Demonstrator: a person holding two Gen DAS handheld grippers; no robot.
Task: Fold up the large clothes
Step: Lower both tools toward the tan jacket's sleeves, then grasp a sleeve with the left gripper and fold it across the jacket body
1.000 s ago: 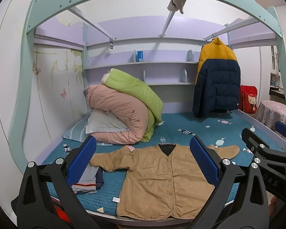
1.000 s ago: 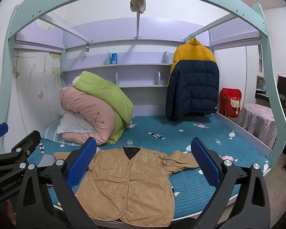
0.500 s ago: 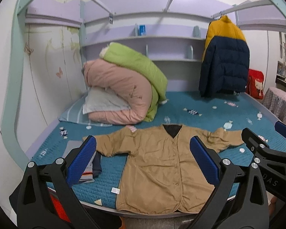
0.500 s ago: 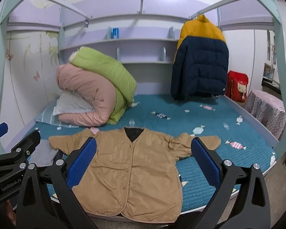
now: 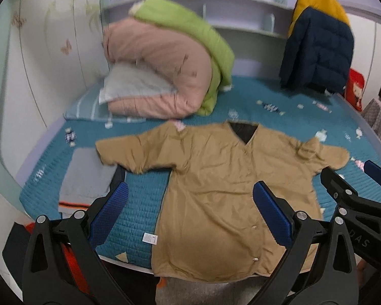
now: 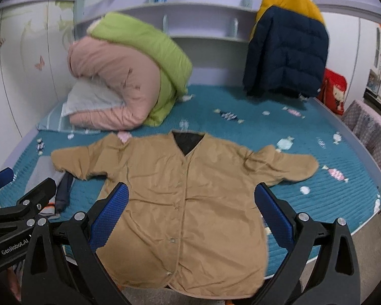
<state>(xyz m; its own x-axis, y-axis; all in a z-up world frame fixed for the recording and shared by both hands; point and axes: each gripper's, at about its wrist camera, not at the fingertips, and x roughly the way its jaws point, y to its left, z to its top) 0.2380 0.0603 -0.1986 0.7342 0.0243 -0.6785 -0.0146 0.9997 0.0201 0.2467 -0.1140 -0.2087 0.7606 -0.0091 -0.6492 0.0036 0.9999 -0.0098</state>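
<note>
A tan button-front coat (image 5: 216, 183) lies flat and face up on the teal bed cover (image 5: 287, 117), sleeves spread, hem at the near bed edge. It also shows in the right wrist view (image 6: 188, 198). My left gripper (image 5: 190, 213) is open and empty, hovering over the coat's lower left part. My right gripper (image 6: 190, 213) is open and empty above the coat's lower half. The right gripper's body shows at the right in the left wrist view (image 5: 355, 203).
A rolled pink and green quilt (image 6: 129, 76) with a pillow sits at the back left. A navy and yellow jacket (image 6: 287, 50) hangs at the back right. Folded grey clothes (image 5: 89, 175) lie left of the coat. A red bag (image 6: 334, 91) stands at the right.
Both grippers have moved forward and tilted down toward the bed. The coat now fills more of each view. The bed frame arch has left the views.
</note>
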